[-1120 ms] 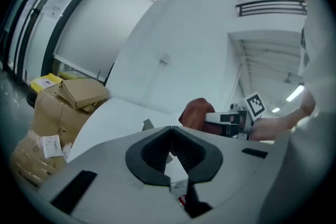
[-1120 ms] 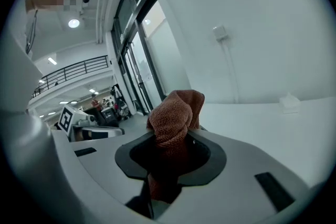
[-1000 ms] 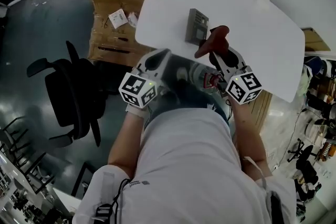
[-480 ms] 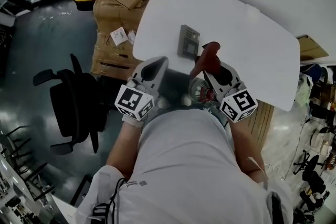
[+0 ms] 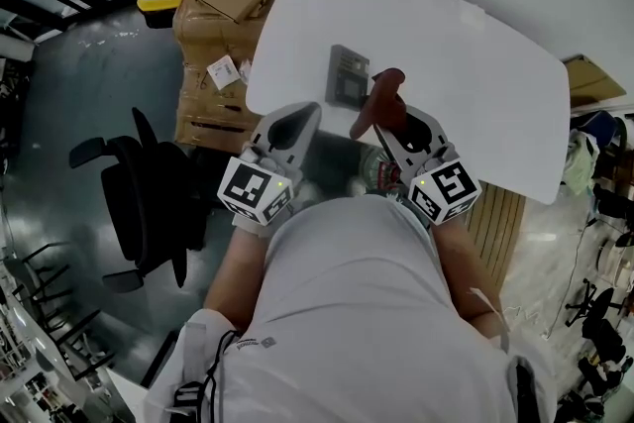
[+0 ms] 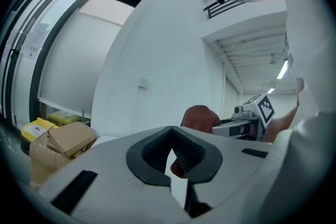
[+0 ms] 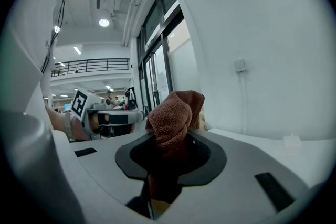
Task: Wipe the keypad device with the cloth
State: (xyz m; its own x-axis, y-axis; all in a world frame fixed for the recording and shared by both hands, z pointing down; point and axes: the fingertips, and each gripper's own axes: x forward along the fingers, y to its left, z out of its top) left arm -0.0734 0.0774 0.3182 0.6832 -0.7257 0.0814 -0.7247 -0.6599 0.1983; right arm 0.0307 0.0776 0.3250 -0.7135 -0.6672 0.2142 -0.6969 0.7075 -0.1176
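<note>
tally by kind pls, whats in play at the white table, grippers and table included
keypad device: 1
cloth: 1
grippers: 2 (left gripper shut on nothing, right gripper shut on the cloth)
white table: 1
total: 5

A: What fills the near foreground?
B: The left gripper (image 6: pixel 173 157), jaws together, nothing between them.
A: And beyond it?
B: To the right, a brown cloth (image 6: pixel 199 115) at the tip of the right gripper (image 6: pixel 219 125). To the far left, a cardboard box (image 6: pixel 68 139) and a yellow bin (image 6: pixel 35 127) stand before a white wall (image 6: pixel 157 50).
</note>
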